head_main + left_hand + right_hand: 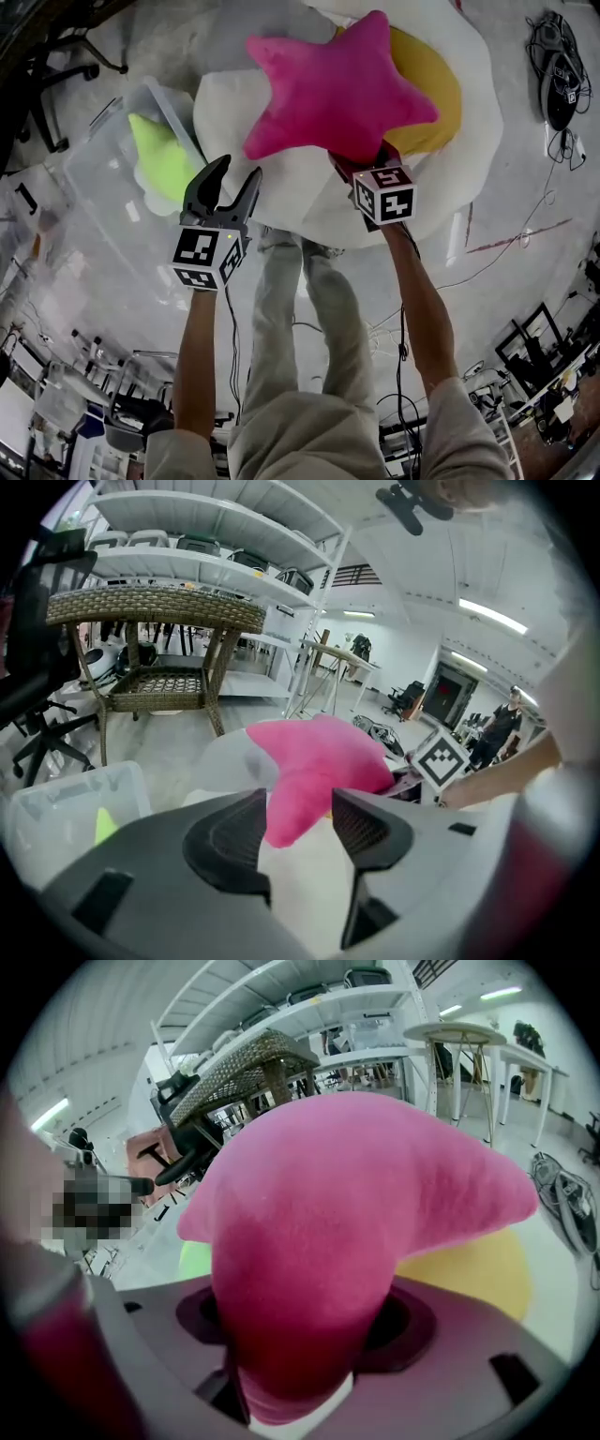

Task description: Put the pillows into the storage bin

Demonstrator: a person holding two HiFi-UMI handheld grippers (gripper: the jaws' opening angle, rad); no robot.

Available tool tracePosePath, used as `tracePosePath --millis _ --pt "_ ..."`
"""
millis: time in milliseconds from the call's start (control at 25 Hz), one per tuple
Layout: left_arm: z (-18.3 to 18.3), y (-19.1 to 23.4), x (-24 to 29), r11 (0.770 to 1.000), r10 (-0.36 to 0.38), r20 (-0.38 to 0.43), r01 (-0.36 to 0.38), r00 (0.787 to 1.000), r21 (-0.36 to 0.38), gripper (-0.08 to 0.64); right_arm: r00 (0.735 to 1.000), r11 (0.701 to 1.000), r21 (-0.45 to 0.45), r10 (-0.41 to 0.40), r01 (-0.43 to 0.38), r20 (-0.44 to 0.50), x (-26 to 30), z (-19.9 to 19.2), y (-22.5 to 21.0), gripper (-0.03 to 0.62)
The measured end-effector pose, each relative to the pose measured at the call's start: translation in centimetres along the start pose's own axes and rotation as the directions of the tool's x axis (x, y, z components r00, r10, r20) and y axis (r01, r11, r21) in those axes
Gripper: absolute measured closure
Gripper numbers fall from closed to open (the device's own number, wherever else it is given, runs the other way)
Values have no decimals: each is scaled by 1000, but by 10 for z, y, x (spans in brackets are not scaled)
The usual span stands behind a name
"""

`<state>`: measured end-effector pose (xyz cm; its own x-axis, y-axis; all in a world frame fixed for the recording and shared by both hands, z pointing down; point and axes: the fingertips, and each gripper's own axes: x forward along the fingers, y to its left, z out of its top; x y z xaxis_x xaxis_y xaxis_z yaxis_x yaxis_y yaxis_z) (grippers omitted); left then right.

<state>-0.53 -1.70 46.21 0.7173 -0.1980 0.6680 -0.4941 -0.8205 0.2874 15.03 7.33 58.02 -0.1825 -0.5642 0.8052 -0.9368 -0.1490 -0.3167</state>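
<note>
Item: pink star pillow (337,89), aloft, one point clenched in right gripper (361,167), above white-and-yellow pillow (309,211). Left gripper (230,183) gaped, empty. Bin (98,183), holding green pillow (164,159), stood leftward. Risk: the soft tip could have slipped free, short of the bin.

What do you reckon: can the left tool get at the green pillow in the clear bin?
Probably yes: the left tool is open and empty, the bin looks open-topped, and nothing covers the green pillow.
</note>
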Motion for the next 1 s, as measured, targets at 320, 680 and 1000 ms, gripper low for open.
tracePosePath --millis 320,680,1000 --pt "-19 22 -53 996 73 35 -71 997 -55 344 998 994 -99 58 -55 28 -24 14 65 264" --pt "-69 96 -151 946 267 61 -249 962 -206 342 972 921 -309 228 -236 -62 16 29 201 261" --pt "-141 152 -246 835 455 58 -404 889 -373 343 910 787 -456 352 -415 -219 66 5 332 258"
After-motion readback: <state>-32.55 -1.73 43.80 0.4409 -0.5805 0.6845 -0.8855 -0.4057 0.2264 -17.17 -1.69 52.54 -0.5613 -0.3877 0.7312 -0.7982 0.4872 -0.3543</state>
